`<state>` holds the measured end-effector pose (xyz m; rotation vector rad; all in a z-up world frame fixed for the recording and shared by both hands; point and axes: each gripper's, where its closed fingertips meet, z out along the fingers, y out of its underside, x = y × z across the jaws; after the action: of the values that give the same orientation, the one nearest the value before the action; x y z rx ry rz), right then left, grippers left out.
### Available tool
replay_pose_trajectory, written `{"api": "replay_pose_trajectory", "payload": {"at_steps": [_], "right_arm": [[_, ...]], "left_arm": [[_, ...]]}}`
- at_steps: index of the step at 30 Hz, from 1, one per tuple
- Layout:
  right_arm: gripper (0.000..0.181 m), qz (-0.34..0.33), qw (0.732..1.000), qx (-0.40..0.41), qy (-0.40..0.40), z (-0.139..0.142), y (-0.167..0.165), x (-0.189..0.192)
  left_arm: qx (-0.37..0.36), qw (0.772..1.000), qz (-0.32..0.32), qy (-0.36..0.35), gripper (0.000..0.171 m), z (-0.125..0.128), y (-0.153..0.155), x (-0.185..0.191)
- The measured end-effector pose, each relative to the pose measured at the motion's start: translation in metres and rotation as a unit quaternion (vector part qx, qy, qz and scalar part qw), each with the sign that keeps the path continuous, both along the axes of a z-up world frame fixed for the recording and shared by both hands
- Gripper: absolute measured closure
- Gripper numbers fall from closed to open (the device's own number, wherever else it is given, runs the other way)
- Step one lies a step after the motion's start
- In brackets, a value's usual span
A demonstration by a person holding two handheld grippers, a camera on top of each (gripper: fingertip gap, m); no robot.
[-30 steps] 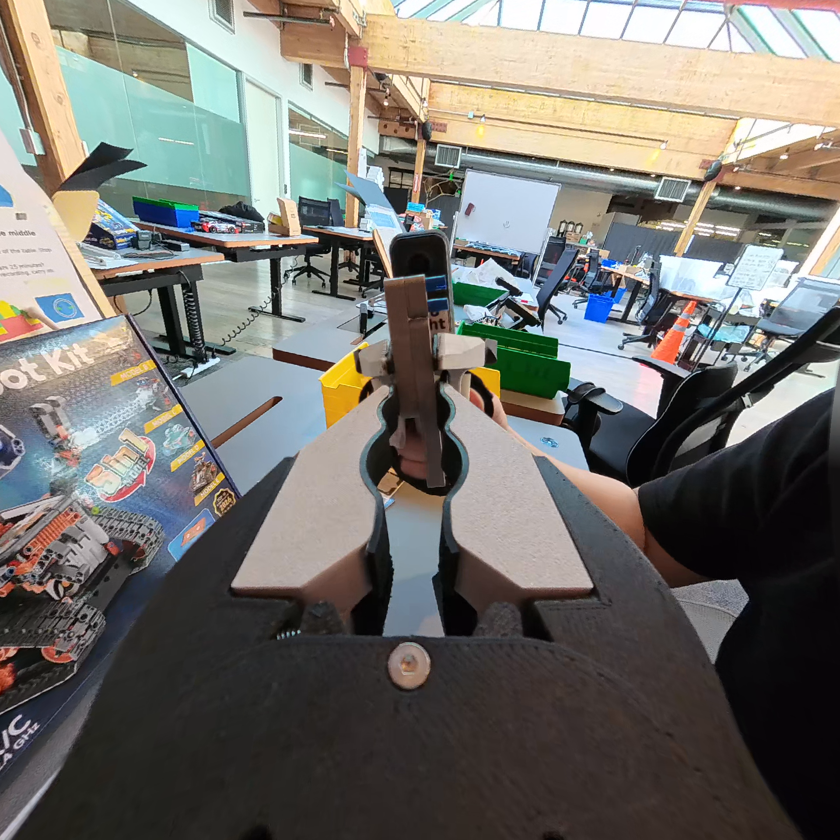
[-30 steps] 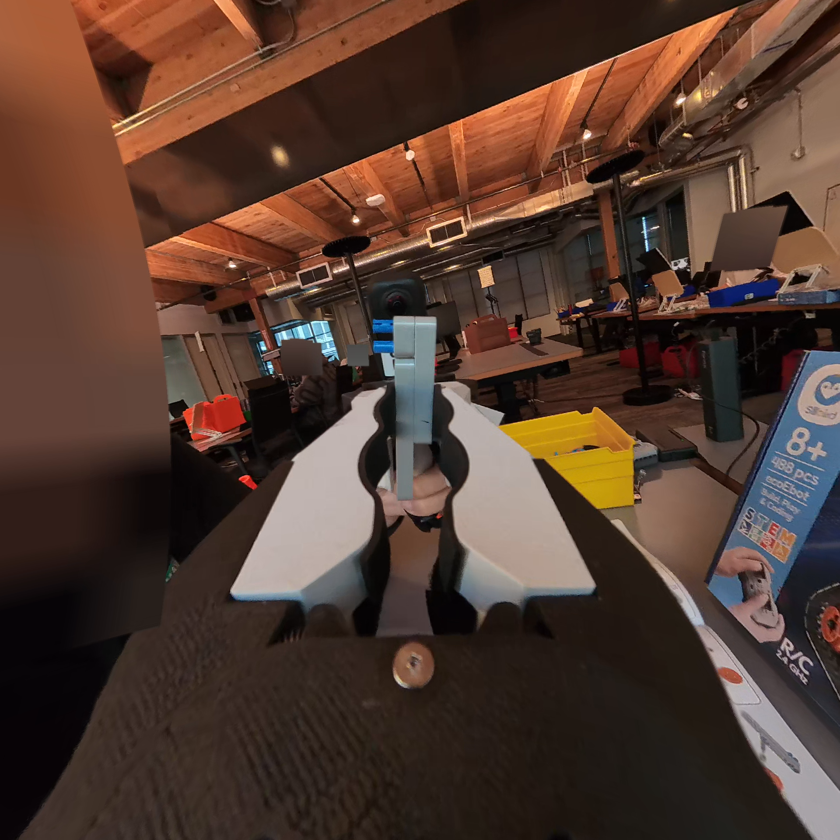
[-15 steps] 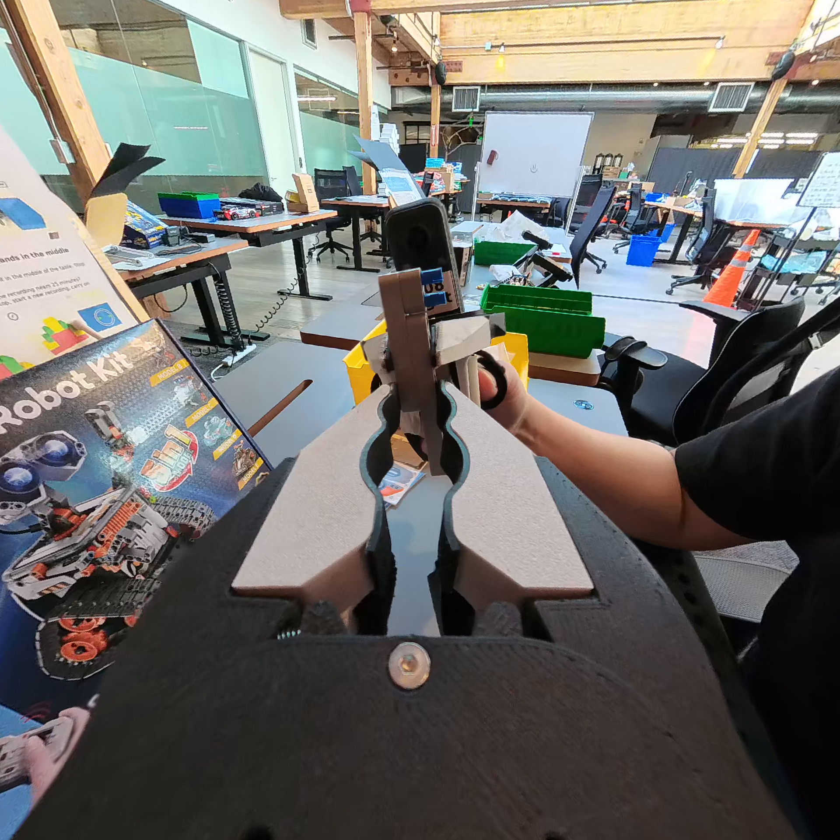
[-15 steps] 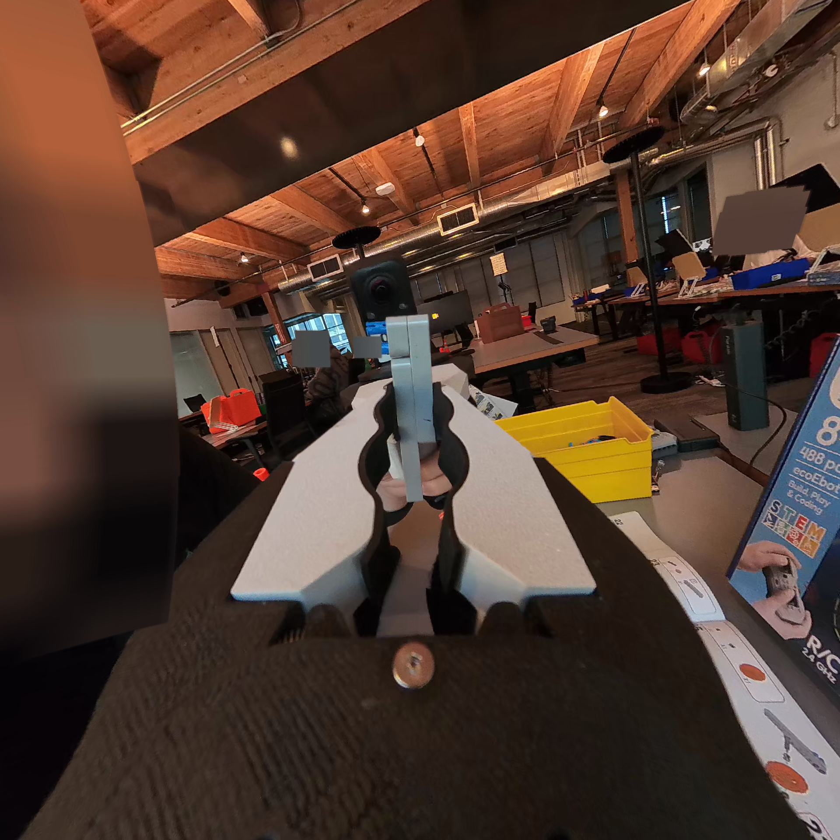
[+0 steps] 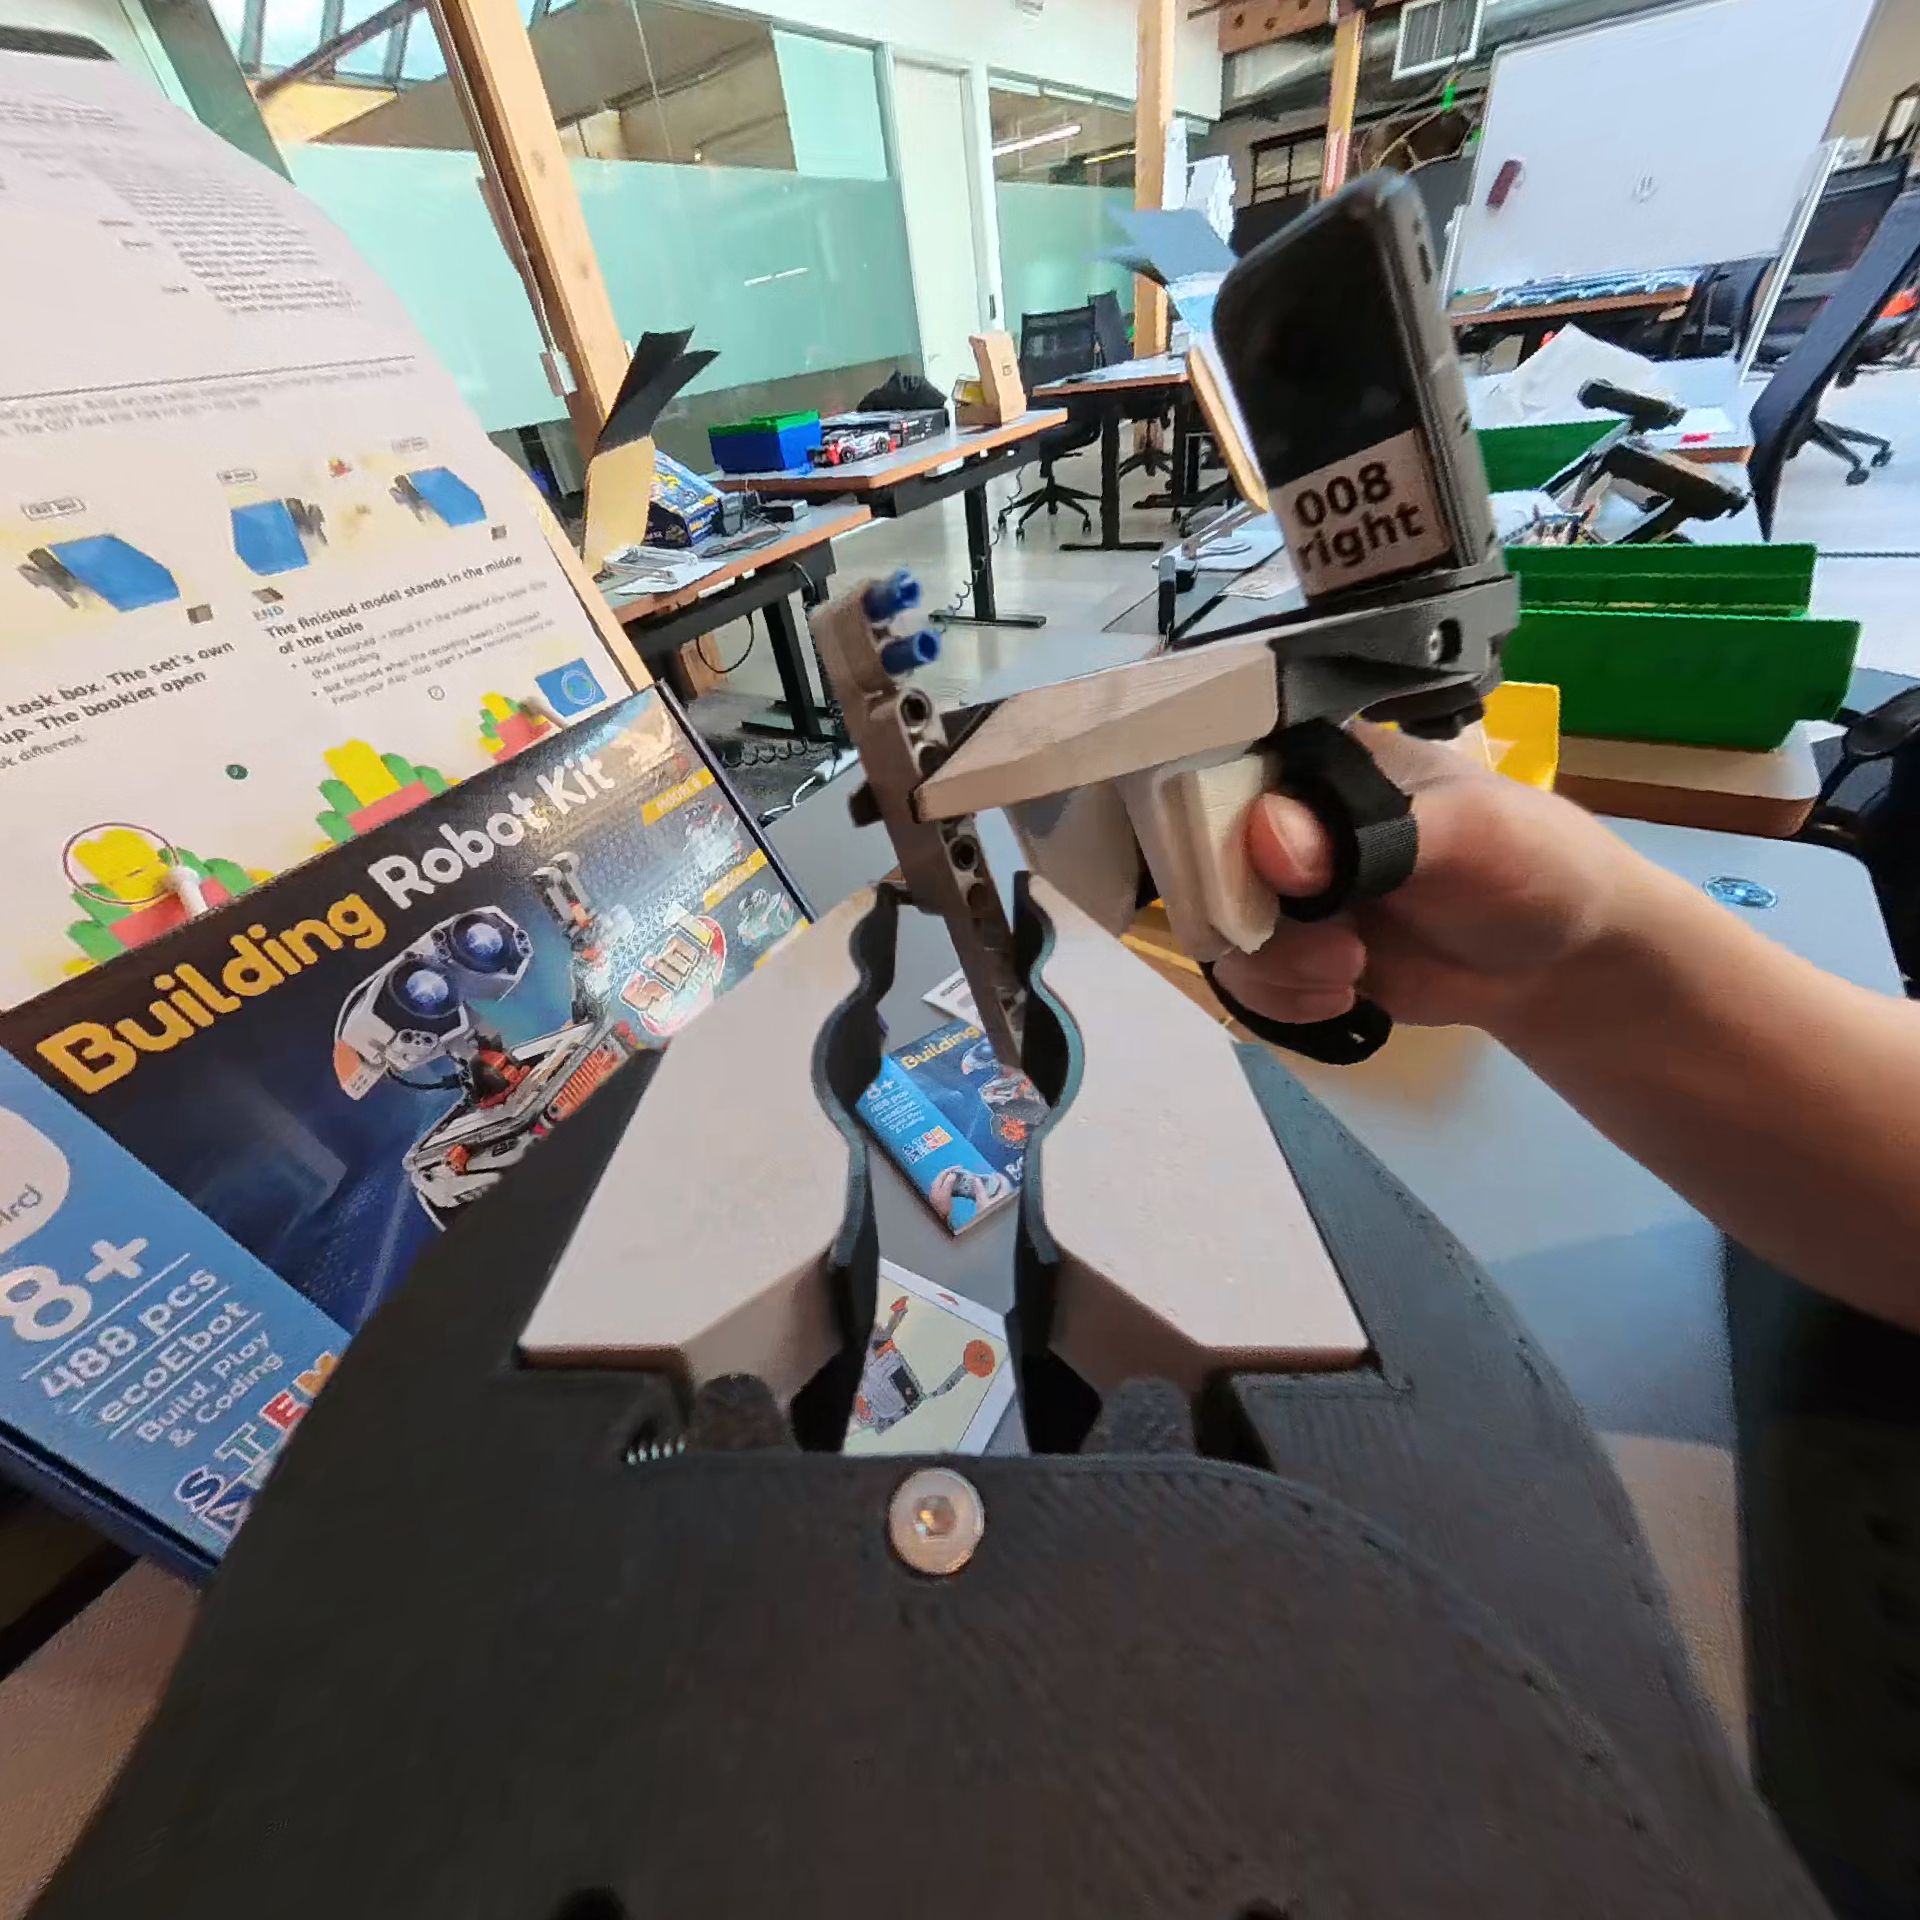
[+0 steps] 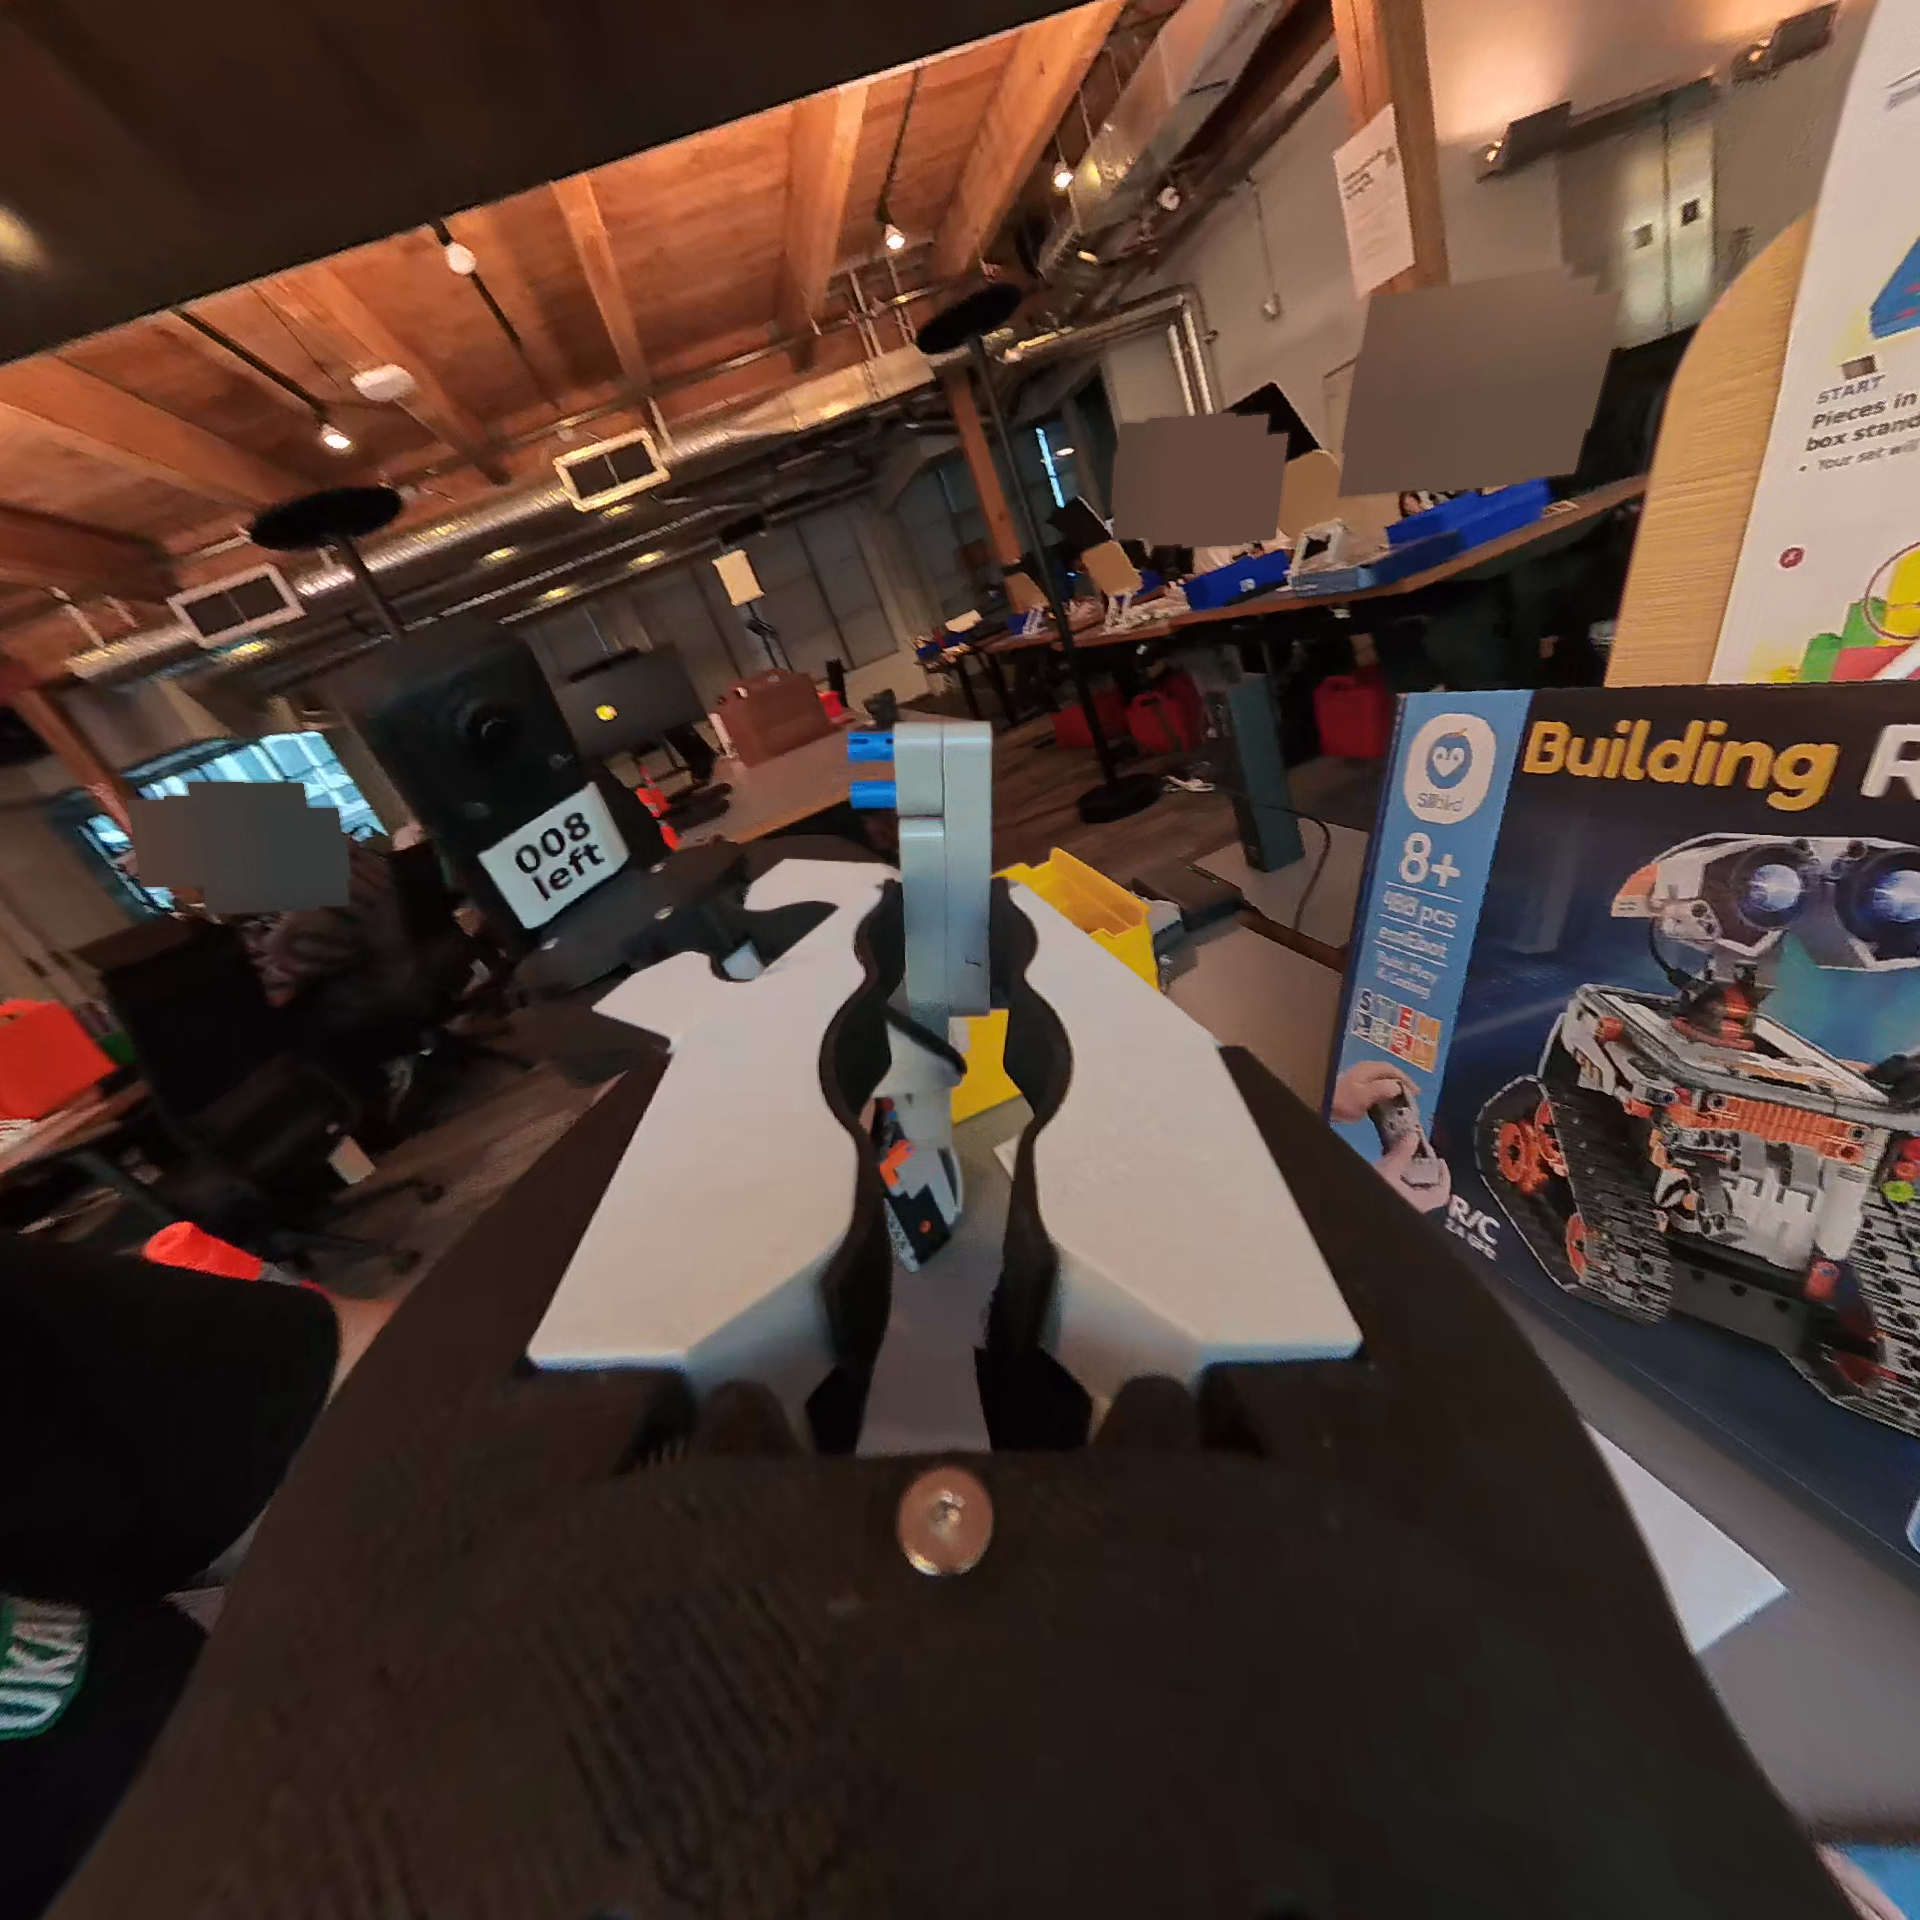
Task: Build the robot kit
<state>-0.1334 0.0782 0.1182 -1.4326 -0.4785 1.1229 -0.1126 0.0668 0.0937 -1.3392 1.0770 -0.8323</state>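
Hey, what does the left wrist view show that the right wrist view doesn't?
Only the left wrist view: a hand around the right gripper's handle, seen from the side, plus green bins and a whiteboard.

Only the right wrist view: the wooden ceiling and a black camera block with a white label.

Both: the grey beam with blue pins clamped in the right gripper, the robot kit box and a yellow bin.

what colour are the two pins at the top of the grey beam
Blue pins on the grey beam, clearest in the left wrist view.
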Motion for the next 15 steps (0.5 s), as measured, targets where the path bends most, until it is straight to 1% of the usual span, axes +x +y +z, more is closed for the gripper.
{"api": "replay_pose_trajectory", "payload": {"at_steps": [1, 2, 3, 5, 6, 7, 9, 12, 13, 15], "right_arm": [[0.166, -0.015, 1.000, 0.001, -0.009, -0.001, 0.002, -0.001], [0.166, -0.029, 0.999, 0.008, -0.015, 0.000, 0.003, 0.000], [0.165, -0.029, 0.999, 0.027, -0.017, 0.004, 0.001, 0.000], [0.150, -0.009, 0.997, 0.071, 0.006, 0.020, -0.010, 0.002], [0.146, -0.002, 0.996, 0.090, 0.013, 0.026, -0.015, 0.005], [0.150, -0.002, 0.994, 0.105, 0.007, 0.029, -0.017, 0.010], [0.151, -0.012, 0.989, 0.144, -0.026, 0.029, -0.020, 0.020], [0.152, -0.044, 0.971, 0.217, -0.089, 0.026, -0.022, 0.029], [0.152, -0.044, 0.966, 0.234, -0.102, 0.025, -0.025, 0.028], [0.154, -0.017, 0.962, 0.249, -0.113, 0.020, -0.032, 0.021]], "left_arm": [[-0.002, 1.000, 0.003, 0.002, 0.154, -0.001, 0.002, 0.000], [-0.007, 1.000, 0.007, 0.002, 0.160, -0.001, 0.003, -0.002], [-0.018, 1.000, 0.000, -0.007, 0.166, 0.001, 0.003, -0.004], [-0.072, 0.995, -0.047, -0.052, 0.166, 0.011, -0.003, -0.008], [-0.109, 0.988, -0.077, -0.081, 0.166, 0.017, -0.005, -0.011], [-0.146, 0.977, -0.109, -0.110, 0.166, 0.022, -0.008, -0.015], [-0.205, 0.955, -0.151, -0.149, 0.166, 0.029, -0.009, -0.022], [-0.249, 0.934, -0.199, -0.161, 0.167, 0.032, -0.014, -0.024], [-0.261, 0.929, -0.213, -0.156, 0.166, 0.031, -0.017, -0.024], [-0.276, 0.919, -0.236, -0.153, 0.166, 0.031, -0.022, -0.023]]}}
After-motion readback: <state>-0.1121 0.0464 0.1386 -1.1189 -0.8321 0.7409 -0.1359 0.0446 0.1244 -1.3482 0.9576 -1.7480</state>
